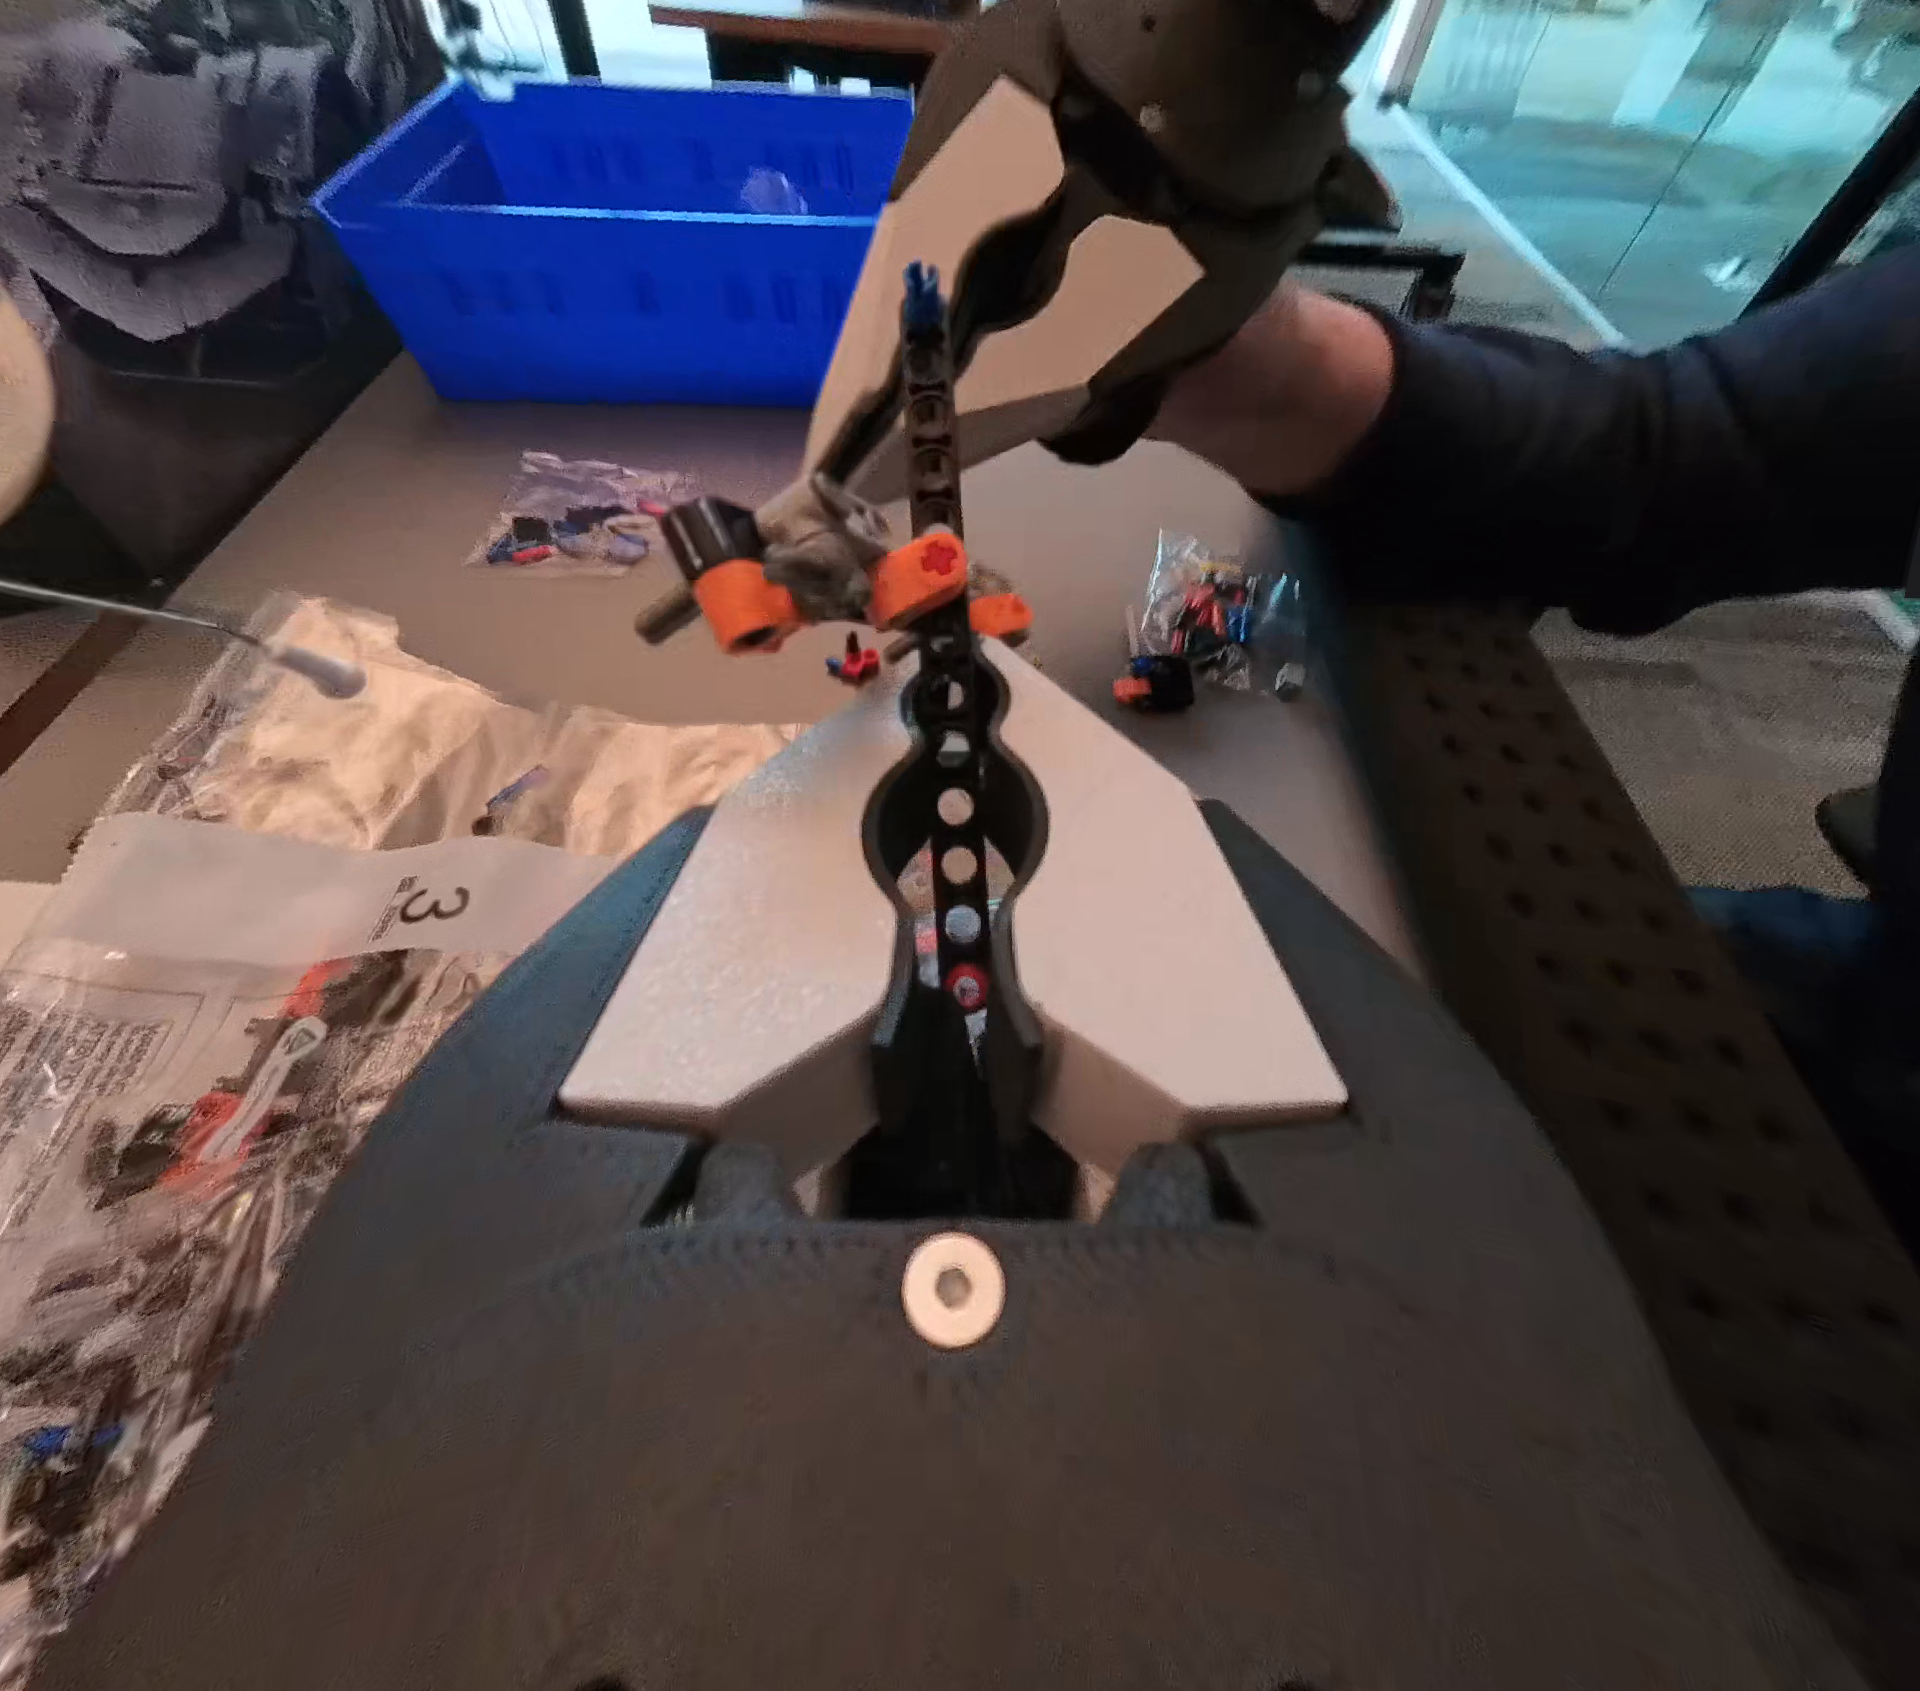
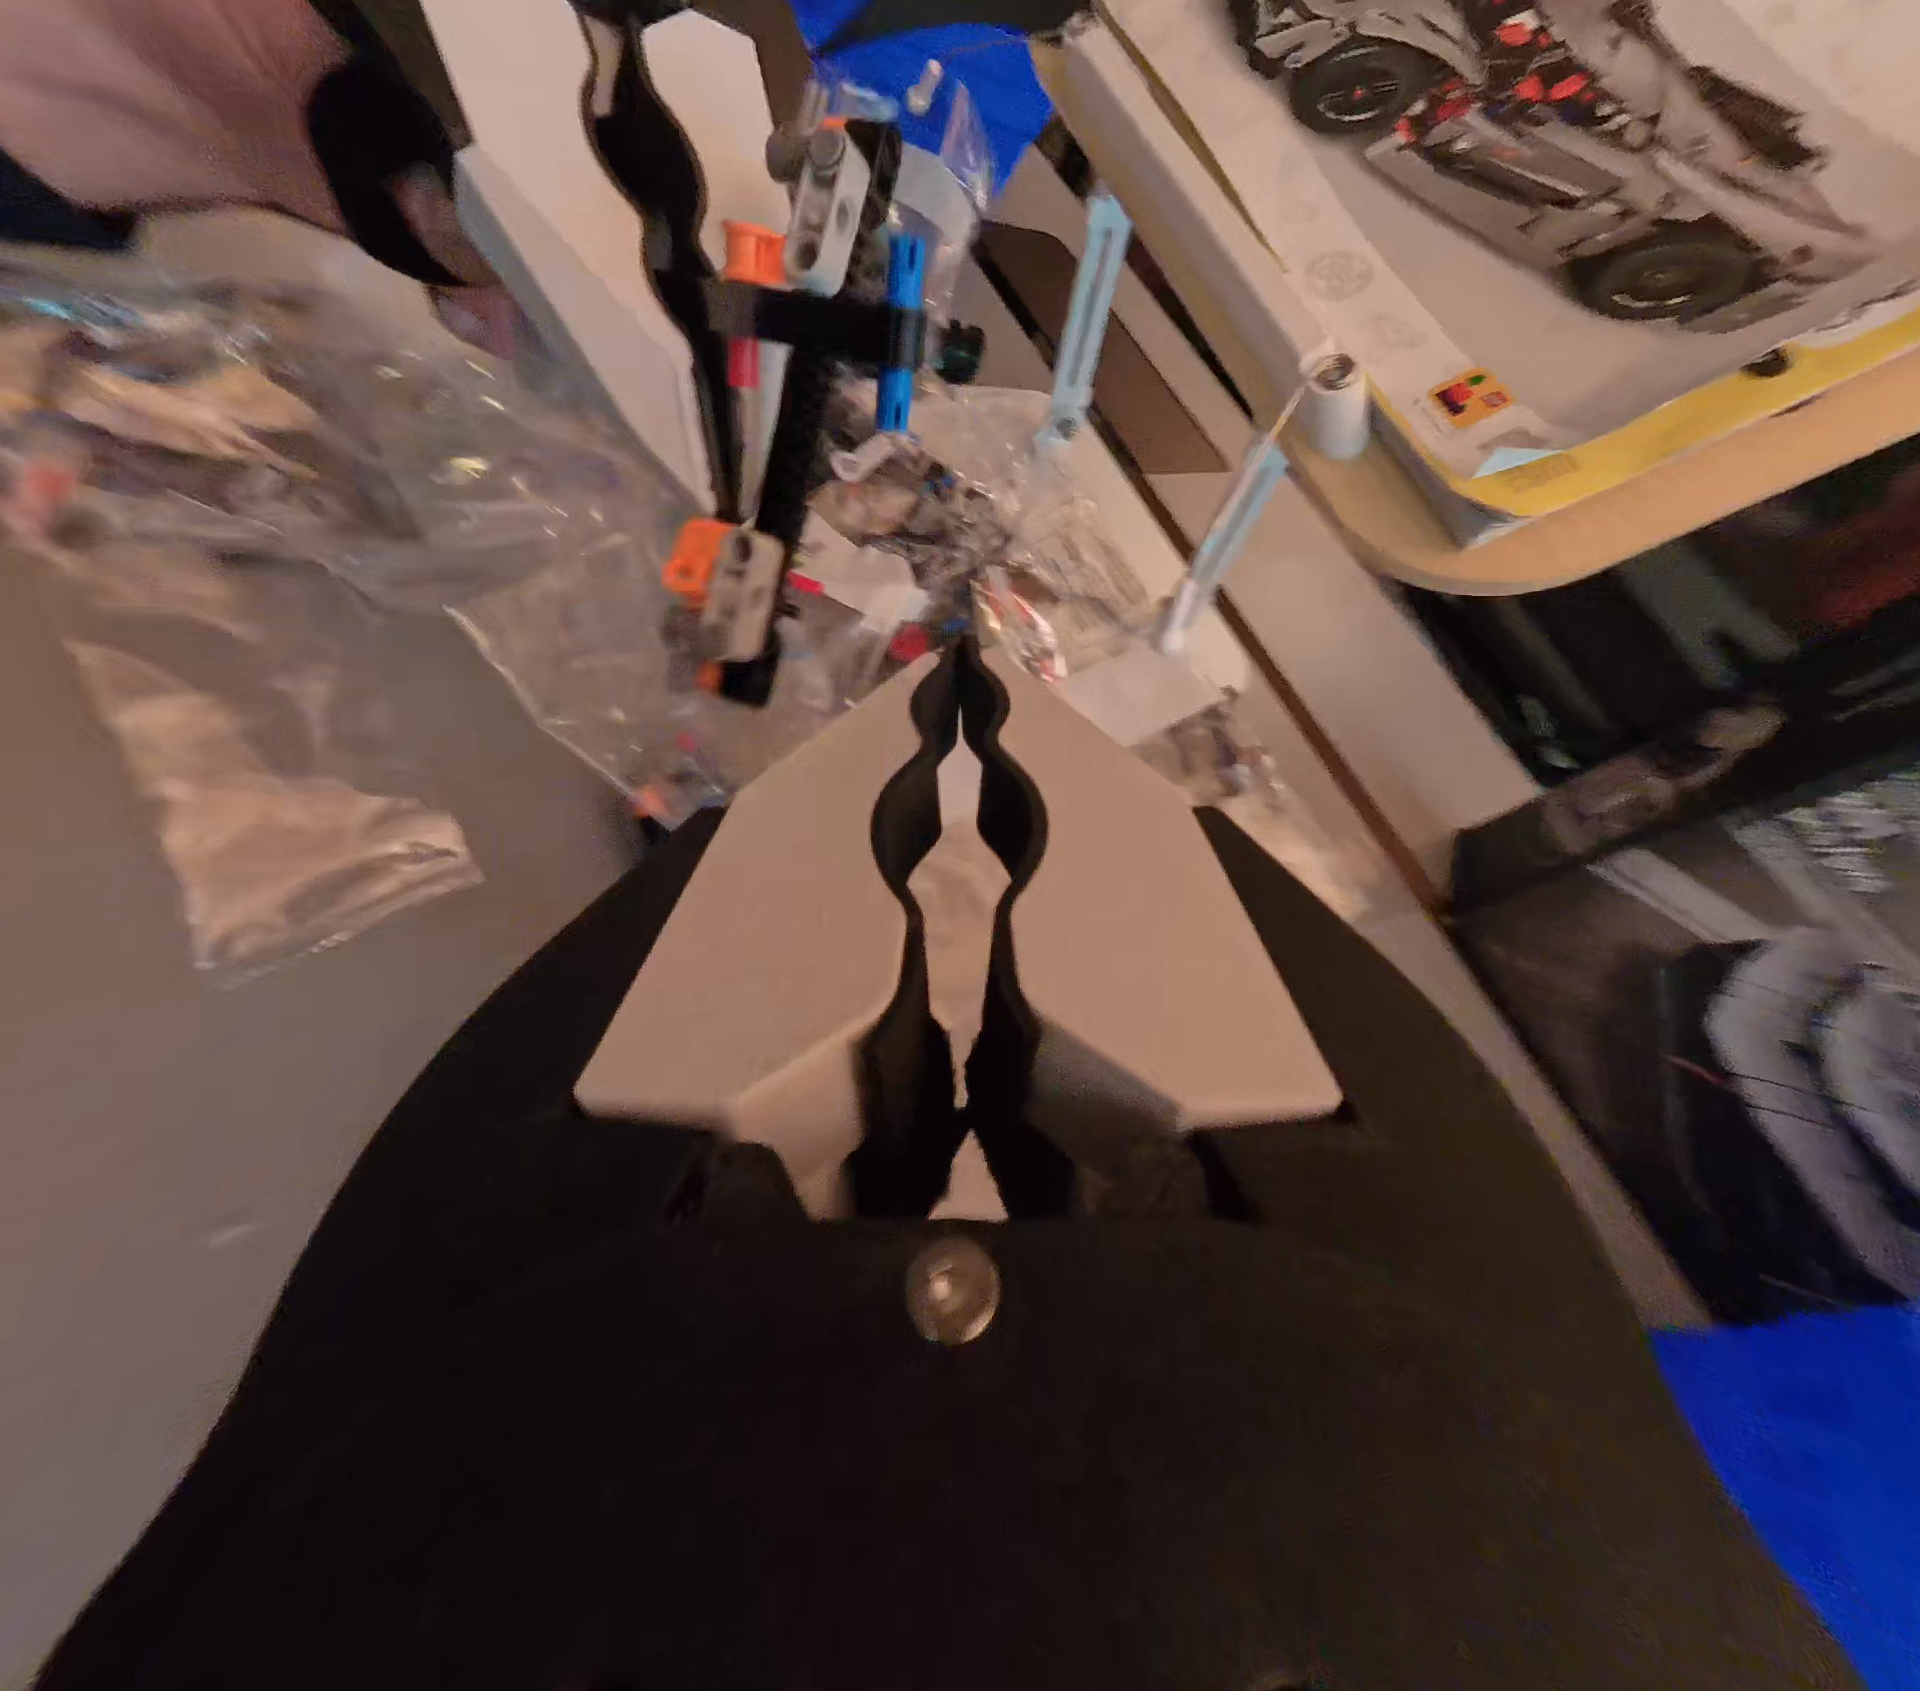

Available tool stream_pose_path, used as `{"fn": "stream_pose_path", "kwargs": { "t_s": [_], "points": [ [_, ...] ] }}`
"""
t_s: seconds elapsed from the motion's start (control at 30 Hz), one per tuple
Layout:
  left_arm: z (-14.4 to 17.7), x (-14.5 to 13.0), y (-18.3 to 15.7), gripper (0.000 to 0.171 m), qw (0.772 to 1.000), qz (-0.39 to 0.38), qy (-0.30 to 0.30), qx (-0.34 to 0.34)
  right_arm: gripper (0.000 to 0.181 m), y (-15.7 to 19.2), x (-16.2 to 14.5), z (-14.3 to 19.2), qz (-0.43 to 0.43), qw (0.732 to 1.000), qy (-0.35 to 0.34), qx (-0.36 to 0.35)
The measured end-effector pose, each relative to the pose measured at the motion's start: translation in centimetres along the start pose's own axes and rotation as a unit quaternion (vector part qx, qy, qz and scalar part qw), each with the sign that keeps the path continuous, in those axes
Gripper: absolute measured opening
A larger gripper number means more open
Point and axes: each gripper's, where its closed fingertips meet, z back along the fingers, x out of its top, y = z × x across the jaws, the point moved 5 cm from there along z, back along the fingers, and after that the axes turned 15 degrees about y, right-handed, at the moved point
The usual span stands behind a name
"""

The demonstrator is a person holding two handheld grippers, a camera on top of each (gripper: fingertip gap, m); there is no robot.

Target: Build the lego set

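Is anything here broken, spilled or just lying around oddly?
Nothing looks broken. The table is untidy, though: opened plastic bags lie crumpled at the left, and a few loose pieces sit outside their bag. The black beam with orange parts is held in the left gripper, not dropped.

Table point(image 1: 436, 488): grey, under my tongs.
Left of them: my clear parts bags point(image 1: 343, 768).
Beyond: blue bin point(image 1: 613, 259), small bags point(image 1: 1210, 613).

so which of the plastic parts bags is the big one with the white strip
The bag of parts at lower left of the left wrist view; the two small clear bags farther off on the table have no strip.
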Motion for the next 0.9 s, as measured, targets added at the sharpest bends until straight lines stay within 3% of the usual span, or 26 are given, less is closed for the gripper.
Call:
{"fn": "stream_pose_path", "kwargs": {
  "t_s": [0.1, 0.3, 0.53, 0.63, 0.7, 0.77, 0.9],
  "points": [
    [-0.1, 0.1, -0.7, 0.001, 0.999, -0.007, -0.016, -0.042, 0.0, 1.0, 0.0, -0.8, -0.046, 0.994, -0.026, 0.1],
    [-1.8, -0.7, -1.0, 0.001, 0.998, -0.019, 0.017, -0.051, 0.028, 1.8, 0.5, -0.5, -0.054, 0.981, -0.066, 0.173],
    [-1.6, -0.8, -1.8, 0.0, 0.996, -0.043, 0.008, -0.079, 0.035, 2.6, 0.2, -0.7, -0.067, 0.96, -0.082, 0.258],
    [-1.5, -0.7, -2.5, 0.001, 0.994, -0.06, 0.01, -0.09, 0.03, 2.9, 0.3, -0.6, -0.072, 0.95, -0.095, 0.29],
    [-1.5, -0.7, -3.2, 0.001, 0.991, -0.075, 0.007, -0.114, 0.015, 3.1, 0.2, -0.6, -0.076, 0.944, -0.105, 0.304],
    [-1.9, -0.7, -3.6, 0.001, 0.989, -0.085, 0.019, -0.118, 0.015, 3.9, 0.4, -0.6, -0.077, 0.93, -0.11, 0.342],
    [-2.5, -1.2, -4.2, 0.001, 0.987, -0.093, 0.036, -0.129, 0.007, 4.6, 0.7, -1.2, -0.037, 0.953, -0.081, 0.288]
  ]
}}
